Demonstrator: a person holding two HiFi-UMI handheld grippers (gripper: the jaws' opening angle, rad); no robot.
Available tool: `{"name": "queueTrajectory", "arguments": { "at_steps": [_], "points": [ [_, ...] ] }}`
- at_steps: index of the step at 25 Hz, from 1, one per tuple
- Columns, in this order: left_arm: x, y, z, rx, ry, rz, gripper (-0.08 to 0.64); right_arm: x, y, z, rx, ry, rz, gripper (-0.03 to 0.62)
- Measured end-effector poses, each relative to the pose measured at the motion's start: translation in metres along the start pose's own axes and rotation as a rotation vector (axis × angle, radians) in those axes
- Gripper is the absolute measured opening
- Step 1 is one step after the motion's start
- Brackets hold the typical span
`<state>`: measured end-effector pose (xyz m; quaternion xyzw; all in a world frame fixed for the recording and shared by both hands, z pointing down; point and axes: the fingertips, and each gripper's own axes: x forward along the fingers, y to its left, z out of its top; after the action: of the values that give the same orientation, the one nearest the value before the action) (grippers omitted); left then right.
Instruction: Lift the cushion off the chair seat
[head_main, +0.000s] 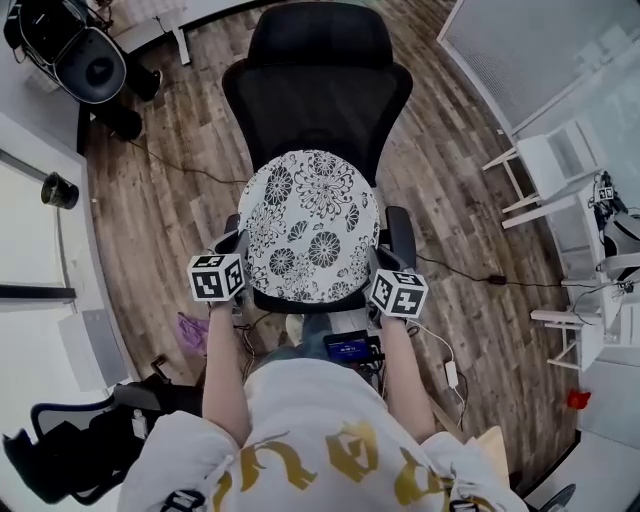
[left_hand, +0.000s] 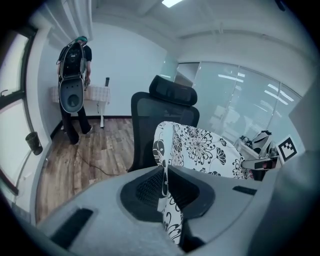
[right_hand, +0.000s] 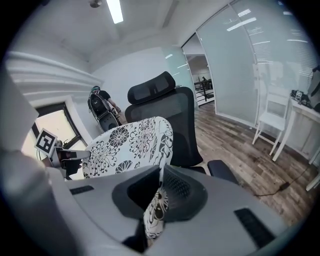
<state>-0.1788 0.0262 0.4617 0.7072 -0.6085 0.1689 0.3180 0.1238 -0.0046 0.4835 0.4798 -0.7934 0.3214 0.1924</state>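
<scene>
The head view looks steeply down from above the person's shoulders onto the cushion (head_main: 310, 225) and the chair (head_main: 318, 75), wide enough to take in the wooden floor (head_main: 460, 200) all round. The left gripper view sits low and very near the left gripper (left_hand: 167, 192), facing along its jaws across the cushion towards the chair's backrest and a white wall (left_hand: 125, 75). The right gripper view rides equally near the right gripper (right_hand: 159, 192), facing the same backrest from the opposite side, with a glass partition (right_hand: 235, 65) behind. All three views share cushion and backrest, and each gripper view catches the other gripper at its edge.
</scene>
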Motion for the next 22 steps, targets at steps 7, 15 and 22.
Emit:
{"name": "queueTrajectory", "arguments": {
  "at_steps": [7, 15, 22],
  "points": [
    [-0.005, -0.004, 0.009, 0.014, -0.013, -0.003, 0.021, -0.014, -0.008, 0.005, -0.030, -0.010, -0.045, 0.023],
    [-0.005, -0.002, 0.015, 0.013, -0.013, 0.011, 0.018, -0.019, -0.024, 0.008, -0.027, -0.004, -0.087, 0.021],
    [-0.005, 0.005, 0.007, 0.010, 0.011, 0.033, 0.018, -0.016, -0.031, 0.003, -0.034, 0.023, -0.102, 0.021]
  ]
}}
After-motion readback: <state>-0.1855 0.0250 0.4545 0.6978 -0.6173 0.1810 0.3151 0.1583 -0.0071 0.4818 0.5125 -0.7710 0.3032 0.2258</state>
